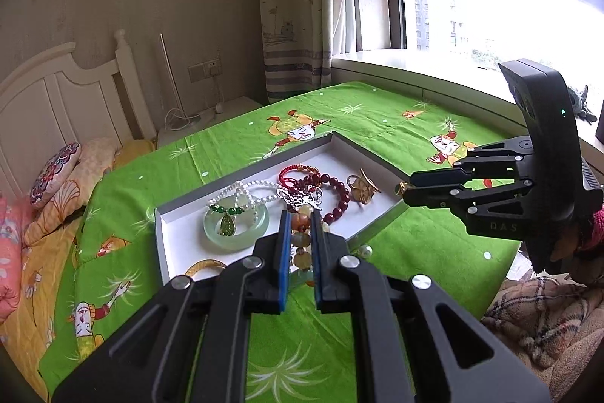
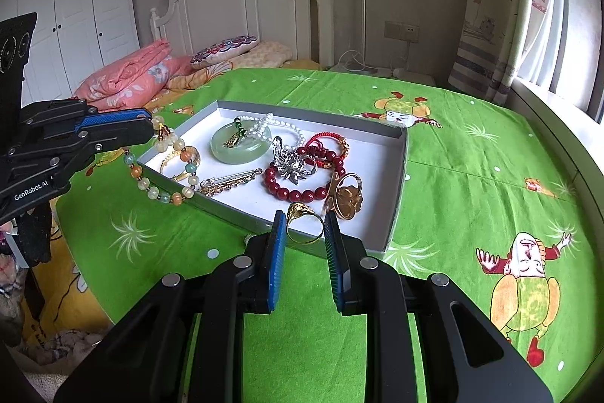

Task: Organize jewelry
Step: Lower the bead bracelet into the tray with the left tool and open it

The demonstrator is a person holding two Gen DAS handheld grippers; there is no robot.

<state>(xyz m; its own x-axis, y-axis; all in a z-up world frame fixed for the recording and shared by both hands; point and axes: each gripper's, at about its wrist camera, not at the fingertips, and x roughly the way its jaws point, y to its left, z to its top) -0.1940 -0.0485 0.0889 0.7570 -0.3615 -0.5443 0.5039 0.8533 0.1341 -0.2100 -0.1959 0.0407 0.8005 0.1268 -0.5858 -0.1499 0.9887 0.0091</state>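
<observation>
L gripper (image 2: pixel 153 129), marked "GenRobot.AI", is pinching a pastel bead bracelet (image 2: pixel 158 172) while R gripper (image 2: pixel 302 233) is pinching a gold ring (image 2: pixel 304 223) over the tray (image 2: pixel 400 176).

Glossy glass-like bead bracelet (image 2: pixel 162 172); matt cardboard tray (image 2: pixel 396 176); cotton sheet (image 2: pixel 472 176).

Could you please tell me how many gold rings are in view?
2: one ring in the right gripper, one flower-topped ring in the tray; others may be hidden.
</observation>
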